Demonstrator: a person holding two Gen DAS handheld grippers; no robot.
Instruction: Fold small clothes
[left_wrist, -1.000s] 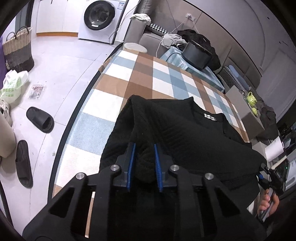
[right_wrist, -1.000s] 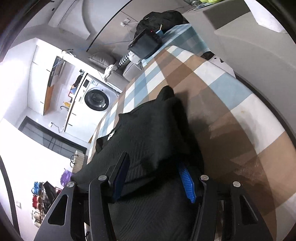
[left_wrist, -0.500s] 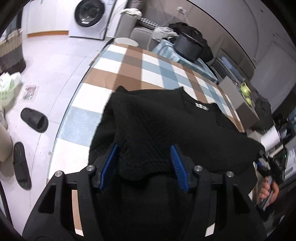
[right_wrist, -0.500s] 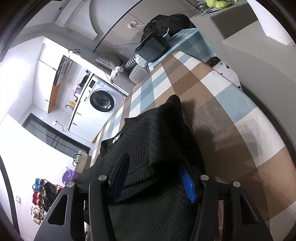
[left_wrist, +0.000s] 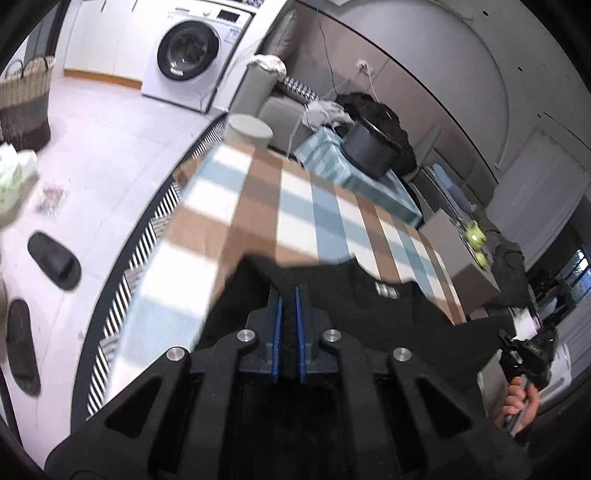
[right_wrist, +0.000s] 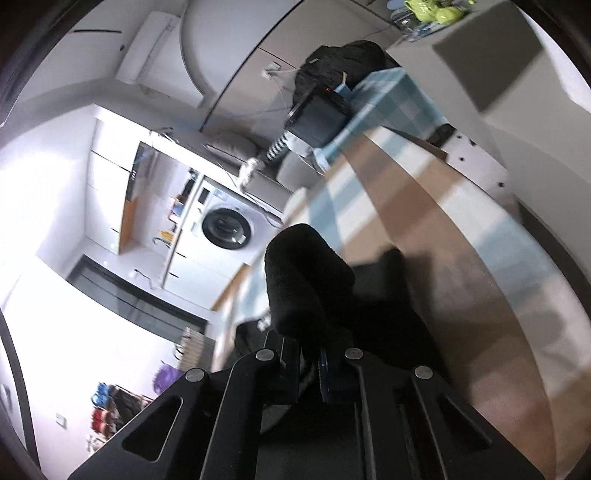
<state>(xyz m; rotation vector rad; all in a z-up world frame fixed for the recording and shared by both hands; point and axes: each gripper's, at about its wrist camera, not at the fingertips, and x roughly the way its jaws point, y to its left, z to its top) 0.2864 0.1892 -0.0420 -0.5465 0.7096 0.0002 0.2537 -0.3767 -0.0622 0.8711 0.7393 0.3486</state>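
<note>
- Left tongs (left_wrist: 288, 295): blue pads almost pressed together, pinching a thin fold of the black sweater (left_wrist: 369, 314); just now closing on that cloth.
- Right tongs (right_wrist: 310, 354): closed tightly on a thick bunch of the same sweater (right_wrist: 306, 280); also just now closing, with cloth between the pads.
- In the right wrist view: a rounded roll of black fabric standing up above the tongs, lifted off the surface.
- Sweater: dark and knitted, with a small white label (left_wrist: 386, 290) at the neck; spread over the near part of the counter (left_wrist: 288, 199), stretched between both tongs.
- Counter: covered with a checked cloth in brown, white and light blue; far half of it bare.
- At the right edge of the left wrist view: a hand (left_wrist: 519, 404) gripping the handle of the other tool.
- Behind the counter: a dark round pot (left_wrist: 371, 149) on a light blue checked cover, and a grey sofa (left_wrist: 280, 107) with some pale cloth on it.
- Farther away: a white washing machine (left_wrist: 194, 55) against the wall.
- On the pale floor at left: a woven basket (left_wrist: 24, 103) and two black slippers (left_wrist: 55, 260), one near the other.
- Beside the counter at right: a grey box (left_wrist: 458, 258) with green objects (left_wrist: 474, 236) on top; too small to tell what they are.
- Both views a little blurred.
</note>
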